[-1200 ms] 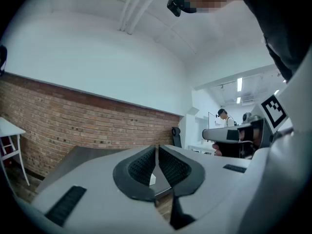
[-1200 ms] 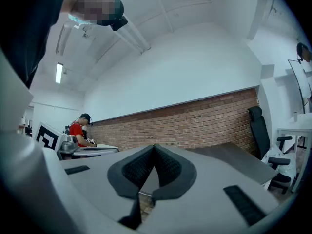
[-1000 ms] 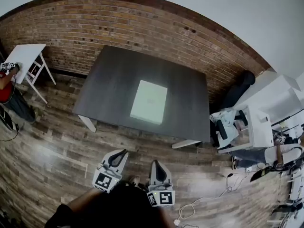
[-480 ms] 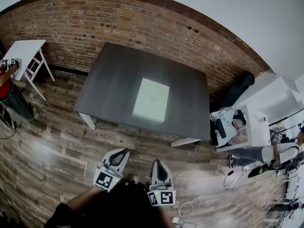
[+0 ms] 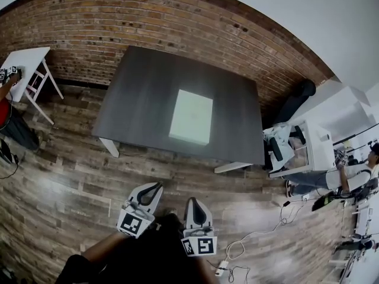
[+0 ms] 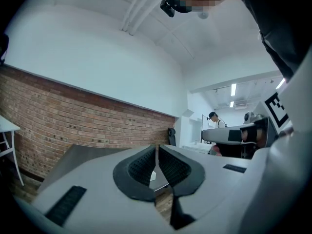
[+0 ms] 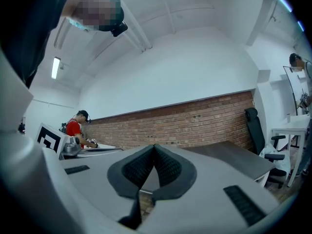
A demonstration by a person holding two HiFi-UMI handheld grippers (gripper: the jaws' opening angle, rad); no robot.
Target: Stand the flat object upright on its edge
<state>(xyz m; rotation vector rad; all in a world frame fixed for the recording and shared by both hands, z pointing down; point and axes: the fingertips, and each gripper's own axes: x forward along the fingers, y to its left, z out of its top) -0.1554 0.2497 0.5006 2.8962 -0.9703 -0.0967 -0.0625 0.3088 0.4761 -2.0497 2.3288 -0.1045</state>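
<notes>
A flat pale green-white box [image 5: 191, 116] lies on its broad face in the middle of a dark grey table [image 5: 136, 99] in front of a brick wall. My left gripper [image 5: 155, 187] and right gripper [image 5: 193, 203] hang side by side over the wooden floor, well short of the table's near edge. Both are shut with nothing between the pads. In the left gripper view the jaws [image 6: 156, 152] meet at the tips, and the table [image 6: 78, 155] shows behind them. The right gripper [image 7: 154, 150] is likewise shut in its own view, with the table [image 7: 234, 155] beyond it.
A small white table [image 5: 26, 70] stands at the far left with a person in red beside it. At the right are a white desk [image 5: 331, 129], a black chair [image 5: 296, 108], a person and floor cables [image 5: 249, 241]. Wooden floor separates me from the table.
The view has shifted slightly: the table and box sit a little further right and higher in the head view. Both grippers stay shut and keep about the same place.
</notes>
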